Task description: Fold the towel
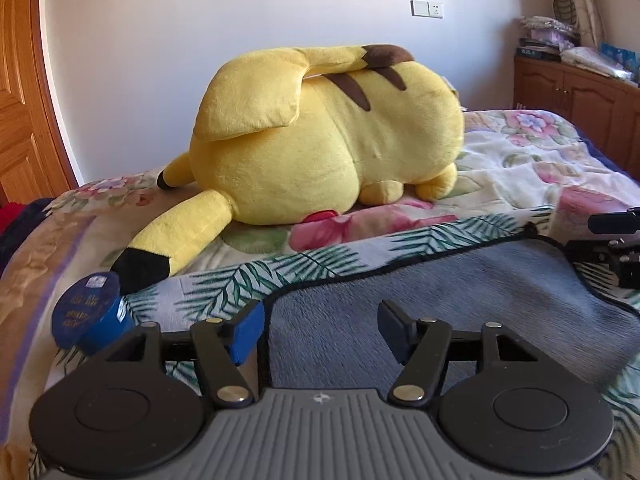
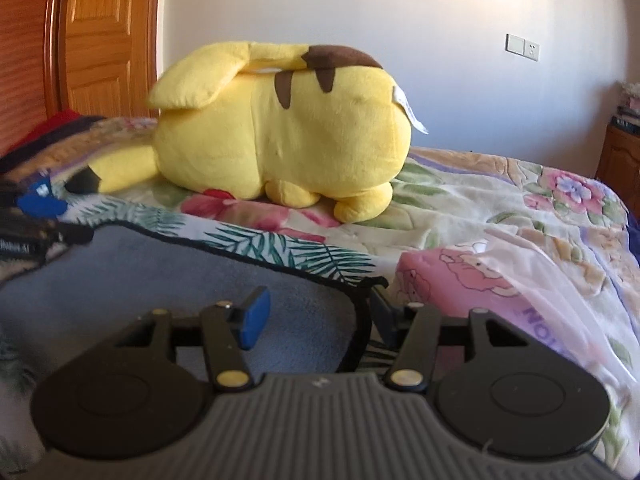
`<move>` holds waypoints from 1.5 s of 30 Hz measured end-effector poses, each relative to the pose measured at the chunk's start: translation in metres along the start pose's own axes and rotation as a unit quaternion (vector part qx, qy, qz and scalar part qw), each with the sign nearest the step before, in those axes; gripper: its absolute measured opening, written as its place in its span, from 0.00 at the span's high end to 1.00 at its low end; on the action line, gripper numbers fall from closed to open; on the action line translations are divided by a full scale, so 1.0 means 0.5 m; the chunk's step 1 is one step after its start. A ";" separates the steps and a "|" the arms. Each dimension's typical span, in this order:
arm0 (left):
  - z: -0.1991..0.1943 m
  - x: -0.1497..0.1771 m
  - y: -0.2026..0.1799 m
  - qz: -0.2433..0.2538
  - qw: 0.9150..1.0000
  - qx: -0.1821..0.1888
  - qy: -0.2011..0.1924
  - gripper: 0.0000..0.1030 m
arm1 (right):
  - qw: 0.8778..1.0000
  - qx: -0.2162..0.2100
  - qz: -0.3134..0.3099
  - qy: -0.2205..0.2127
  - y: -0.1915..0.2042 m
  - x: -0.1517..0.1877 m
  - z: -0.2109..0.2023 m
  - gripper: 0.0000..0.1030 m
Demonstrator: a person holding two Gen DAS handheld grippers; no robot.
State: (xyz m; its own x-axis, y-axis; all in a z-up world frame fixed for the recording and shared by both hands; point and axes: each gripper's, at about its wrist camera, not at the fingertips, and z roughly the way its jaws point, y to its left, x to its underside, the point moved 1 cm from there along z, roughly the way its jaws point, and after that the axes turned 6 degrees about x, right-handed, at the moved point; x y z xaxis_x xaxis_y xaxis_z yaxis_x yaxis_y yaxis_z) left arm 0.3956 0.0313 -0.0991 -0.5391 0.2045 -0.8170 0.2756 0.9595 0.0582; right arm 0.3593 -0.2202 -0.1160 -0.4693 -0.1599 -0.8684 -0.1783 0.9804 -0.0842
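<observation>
The towel [image 1: 440,292] is blue-grey plush with a black hem and lies flat on a palm-leaf cloth [image 1: 224,280] on the bed. My left gripper [image 1: 320,328] is open over the towel's left edge, empty. My right gripper [image 2: 318,316] is open over the towel's [image 2: 180,280] right edge, straddling the black hem [image 2: 360,316], empty. The right gripper shows at the right border of the left wrist view [image 1: 612,248]. The left gripper shows at the left border of the right wrist view [image 2: 36,216].
A big yellow plush toy [image 1: 328,136] lies on the floral bedspread [image 1: 532,160] behind the towel. A blue tape roll [image 1: 92,312] sits left of the towel. A pink plastic-wrapped package [image 2: 480,284] lies to the right. A wooden cabinet [image 1: 576,96] stands at the far right.
</observation>
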 end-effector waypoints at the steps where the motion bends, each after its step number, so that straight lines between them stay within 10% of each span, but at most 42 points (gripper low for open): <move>1: -0.014 0.002 -0.003 -0.002 1.000 0.003 0.001 0.56 | 1.000 -0.003 0.007 0.001 -0.002 -0.003 -0.013 0.46; 32: -0.353 -0.015 -0.117 0.025 1.000 0.008 -0.015 0.56 | 0.998 -0.014 0.056 -0.020 -0.001 -0.029 -0.357 0.46; 45: -0.427 0.023 -0.136 0.013 0.999 0.015 -0.027 0.25 | 0.998 -0.012 0.059 -0.014 0.020 -0.008 -0.413 0.40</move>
State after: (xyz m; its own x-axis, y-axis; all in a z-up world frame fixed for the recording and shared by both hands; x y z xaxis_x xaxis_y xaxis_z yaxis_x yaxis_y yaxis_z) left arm 0.2009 0.0099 0.0098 -0.4872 0.2175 -0.8458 0.3136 0.9475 0.0630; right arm 0.1805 -0.2335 -0.0126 -0.4645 -0.0392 -0.8847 -0.1430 0.9892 0.0312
